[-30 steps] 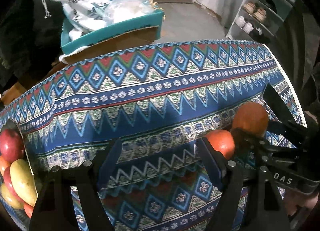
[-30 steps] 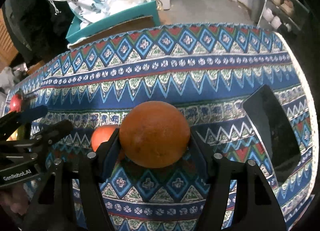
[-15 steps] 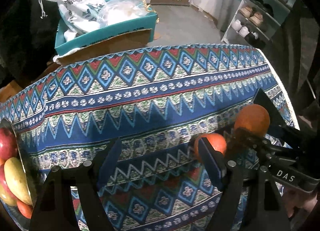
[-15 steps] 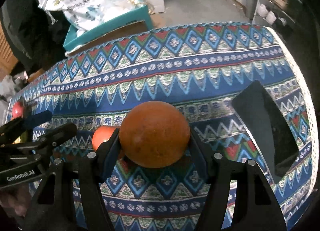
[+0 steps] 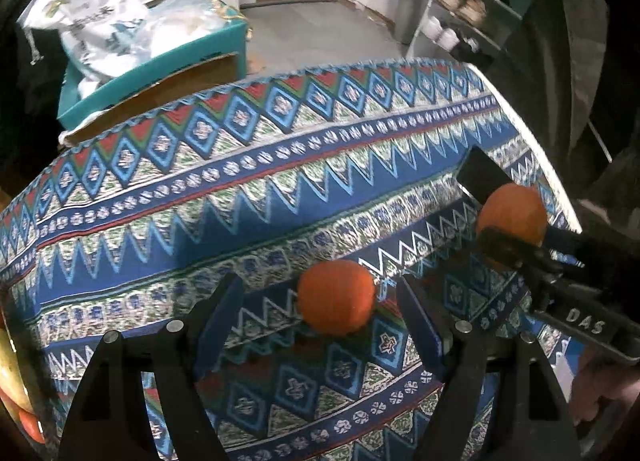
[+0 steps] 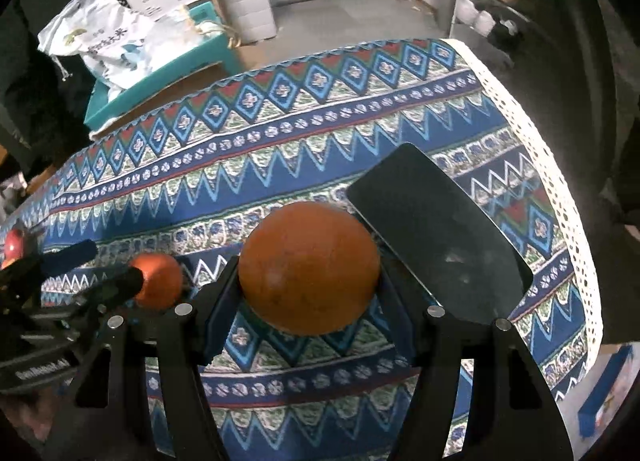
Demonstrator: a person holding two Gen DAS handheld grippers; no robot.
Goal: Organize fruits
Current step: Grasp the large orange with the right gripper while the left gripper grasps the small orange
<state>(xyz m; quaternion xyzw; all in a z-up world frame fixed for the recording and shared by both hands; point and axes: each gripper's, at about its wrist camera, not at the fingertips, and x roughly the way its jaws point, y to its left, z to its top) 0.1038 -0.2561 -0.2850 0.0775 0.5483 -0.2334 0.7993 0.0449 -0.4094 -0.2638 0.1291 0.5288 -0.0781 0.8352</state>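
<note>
A small orange (image 5: 336, 297) rests on the patterned tablecloth (image 5: 280, 181) between the fingers of my left gripper (image 5: 320, 313), which is open; neither pad touches it. In the right wrist view the same small orange (image 6: 158, 281) sits at the left, with the left gripper (image 6: 110, 266) around it. My right gripper (image 6: 310, 289) is shut on a large orange (image 6: 310, 267), held above the cloth. From the left wrist view the large orange (image 5: 512, 217) and the right gripper (image 5: 520, 237) are at the right.
A black phone-like slab (image 6: 436, 237) lies on the cloth just right of the large orange. Fruit in a bowl shows at the far left edge (image 5: 8, 365), including a red apple (image 6: 14, 243). Beyond the table stand a teal box (image 5: 152, 73) with bags and a shoe shelf (image 5: 460, 21).
My left gripper has moved right, so the small orange now lies between its fingers and the fruit bowl has nearly left view. The right gripper carried the large orange right, toward the black slab.
</note>
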